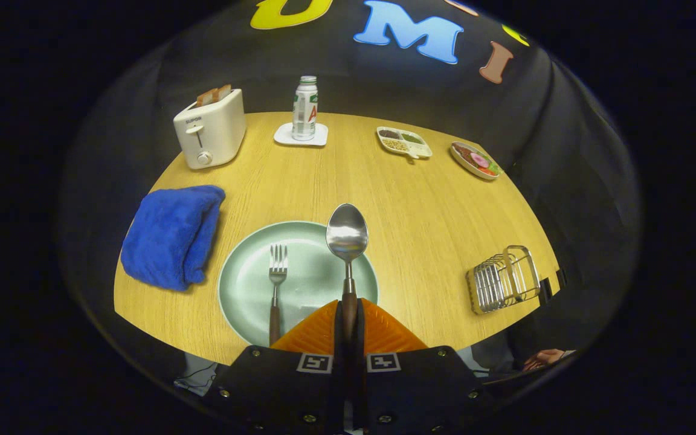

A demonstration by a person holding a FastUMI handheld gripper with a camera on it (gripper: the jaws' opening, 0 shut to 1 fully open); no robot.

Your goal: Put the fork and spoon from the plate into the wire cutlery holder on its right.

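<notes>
The wooden worktop [432, 217] spreads across the middle of the frame. At its left sits a folded blue towel [170, 235], and in the upper left a white toaster [210, 128] with bread in its slots. A can [304, 109] on a white coaster stands at top centre; two small food dishes lie at upper right.

Low in the centre lies the pale green plate [245, 266]. At the right edge of the worktop the wire cutlery holder [503, 279] lies well apart from the plate, and nothing can be seen in it.

The fork [276, 284] rests on the plate's left half, tines pointing away, untouched. The spoon [347, 241] is clamped by its dark handle in the gripper [348, 326], whose fingers are closed on it; its bowl juts out ahead of them over the plate's far rim.

By my reading, the task is about a quarter done: the spoon is grasped but not yet carried right to the holder, and the fork's whole pick and placement is left.
</notes>
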